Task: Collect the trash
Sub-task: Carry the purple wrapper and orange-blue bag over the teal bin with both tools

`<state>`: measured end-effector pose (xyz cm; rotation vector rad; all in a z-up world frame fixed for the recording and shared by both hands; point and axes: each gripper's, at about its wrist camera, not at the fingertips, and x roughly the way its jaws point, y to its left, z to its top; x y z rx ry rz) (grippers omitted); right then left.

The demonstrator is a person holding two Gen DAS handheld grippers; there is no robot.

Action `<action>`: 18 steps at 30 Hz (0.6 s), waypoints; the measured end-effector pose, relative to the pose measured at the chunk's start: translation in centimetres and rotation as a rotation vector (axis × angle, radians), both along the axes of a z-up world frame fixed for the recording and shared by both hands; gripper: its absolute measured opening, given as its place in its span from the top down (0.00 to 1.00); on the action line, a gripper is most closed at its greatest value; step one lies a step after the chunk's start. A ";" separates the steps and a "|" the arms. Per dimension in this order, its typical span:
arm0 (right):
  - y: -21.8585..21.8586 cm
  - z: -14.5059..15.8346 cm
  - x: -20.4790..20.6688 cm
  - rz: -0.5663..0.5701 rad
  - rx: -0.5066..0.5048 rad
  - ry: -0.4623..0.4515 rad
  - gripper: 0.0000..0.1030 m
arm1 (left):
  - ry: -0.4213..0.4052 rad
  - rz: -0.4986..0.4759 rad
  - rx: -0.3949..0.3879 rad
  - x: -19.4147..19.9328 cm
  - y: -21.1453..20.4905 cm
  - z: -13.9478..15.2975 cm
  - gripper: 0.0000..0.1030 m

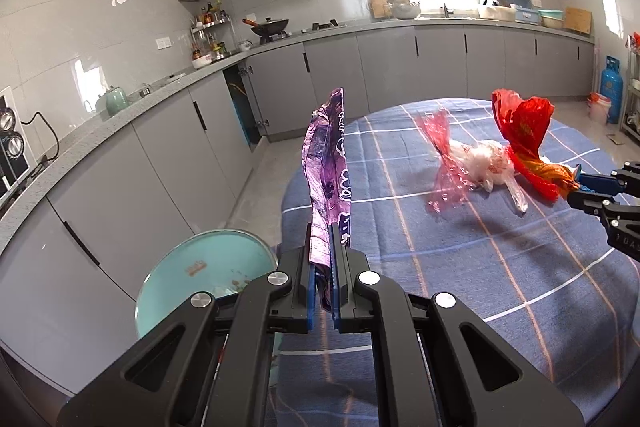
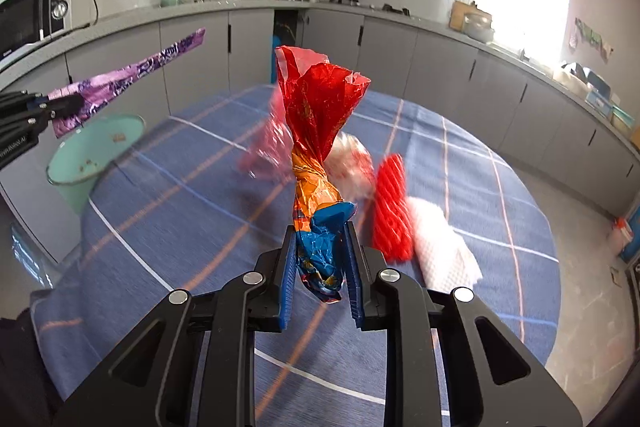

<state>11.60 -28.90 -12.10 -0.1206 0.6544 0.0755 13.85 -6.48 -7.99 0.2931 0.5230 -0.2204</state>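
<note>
My left gripper [image 1: 330, 235] is shut on a flat purple wrapper [image 1: 328, 163] that stands up from its blue pads, above the table's left edge. My right gripper [image 2: 322, 231] is shut on the blue end of a crumpled red, orange and blue wrapper [image 2: 316, 107], lifted over the table. In the left wrist view the right gripper [image 1: 576, 187] comes in from the right with that red wrapper [image 1: 524, 123]. In the right wrist view the left gripper [image 2: 60, 103] and the purple wrapper [image 2: 132, 75] show at the left. A pink clear wrapper [image 1: 444, 163] and white plastic [image 1: 488, 163] lie on the table.
The round table has a blue checked cloth [image 1: 480, 267]. A teal bin [image 1: 192, 267] stands open on the floor by the table's left edge, also seen as the teal bin [image 2: 96, 143]. A red foam net [image 2: 390, 207] and white paper towel [image 2: 444, 247] lie on the cloth. Grey kitchen cabinets ring the room.
</note>
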 end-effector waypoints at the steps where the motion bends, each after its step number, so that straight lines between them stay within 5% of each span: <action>1: 0.2 0.2 0.1 0.006 0.004 -0.006 0.78 | -0.004 0.004 0.001 -0.1 0.2 0.1 0.94; 18: 6.6 2.3 3.6 0.139 0.099 -0.091 0.78 | -0.042 0.121 -0.028 0.1 5.6 1.2 0.94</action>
